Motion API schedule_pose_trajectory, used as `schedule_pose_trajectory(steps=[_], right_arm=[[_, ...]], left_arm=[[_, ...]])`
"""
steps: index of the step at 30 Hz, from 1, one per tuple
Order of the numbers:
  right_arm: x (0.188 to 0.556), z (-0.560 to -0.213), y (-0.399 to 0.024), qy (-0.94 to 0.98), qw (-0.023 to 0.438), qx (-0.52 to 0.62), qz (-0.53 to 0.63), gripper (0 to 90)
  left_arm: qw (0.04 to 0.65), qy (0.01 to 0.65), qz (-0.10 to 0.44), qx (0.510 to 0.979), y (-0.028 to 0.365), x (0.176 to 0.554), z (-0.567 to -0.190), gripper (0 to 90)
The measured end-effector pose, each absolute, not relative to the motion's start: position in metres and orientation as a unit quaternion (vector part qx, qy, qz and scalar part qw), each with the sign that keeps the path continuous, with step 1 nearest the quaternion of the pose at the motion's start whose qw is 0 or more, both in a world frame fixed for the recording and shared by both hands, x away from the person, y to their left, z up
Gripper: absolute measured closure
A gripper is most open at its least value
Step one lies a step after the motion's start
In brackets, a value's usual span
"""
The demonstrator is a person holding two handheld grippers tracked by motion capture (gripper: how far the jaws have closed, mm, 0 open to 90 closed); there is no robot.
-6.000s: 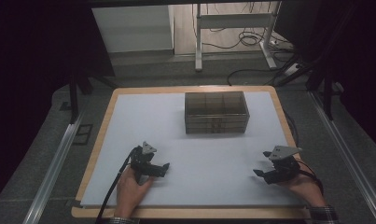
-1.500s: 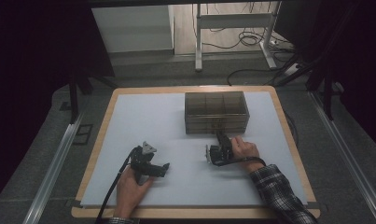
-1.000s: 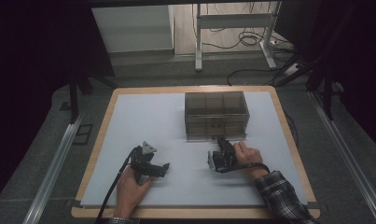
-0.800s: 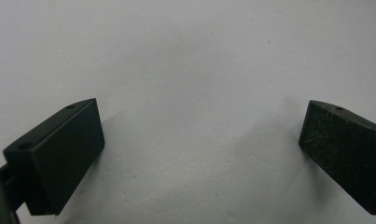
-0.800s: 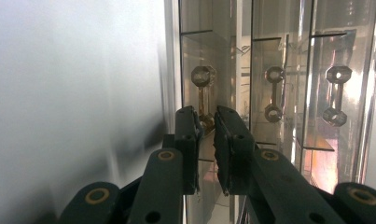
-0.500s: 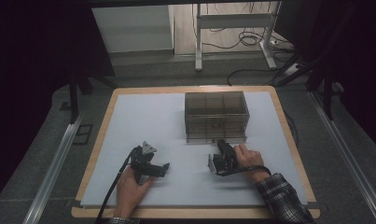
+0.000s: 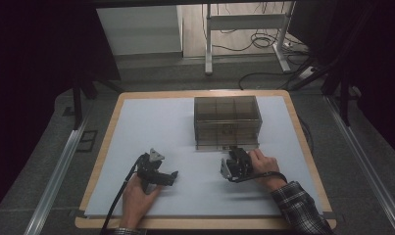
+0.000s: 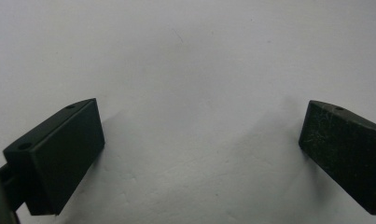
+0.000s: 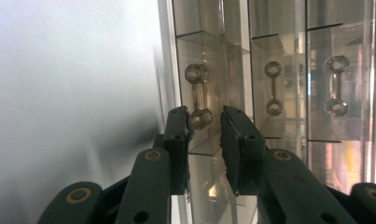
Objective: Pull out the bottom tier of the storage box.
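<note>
The right gripper (image 9: 205, 123) has just been easing open — its jaws loose around the bottom drawer's handle (image 9: 199, 96) of the clear drawer box (image 7: 227, 122) mid-tabletop — so the pull looks finished; left gripper (image 7: 169, 175) rests open.

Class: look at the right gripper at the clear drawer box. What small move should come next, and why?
Probably ease the right gripper back from the drawer handle. Its fingers have just been opening; the handle's lower knob sits between them with gaps either side. The bottom drawer looks slightly pulled out of the drawer box.
</note>
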State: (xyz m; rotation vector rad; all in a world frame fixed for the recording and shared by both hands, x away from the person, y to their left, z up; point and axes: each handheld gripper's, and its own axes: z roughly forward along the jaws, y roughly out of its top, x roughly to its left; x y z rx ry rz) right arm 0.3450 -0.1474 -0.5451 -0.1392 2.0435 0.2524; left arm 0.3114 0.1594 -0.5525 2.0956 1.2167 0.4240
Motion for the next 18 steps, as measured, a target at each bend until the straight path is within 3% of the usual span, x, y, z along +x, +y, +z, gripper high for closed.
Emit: schedule_pose_trajectory(steps=[18], right_arm=[[0.353, -0.521, -0.156, 0.892, 0.421, -0.018, 0.163, 63.2]], left_arm=[[0.334, 0.466, 0.162, 0.803, 0.159, 0.311, -0.552, 0.0]])
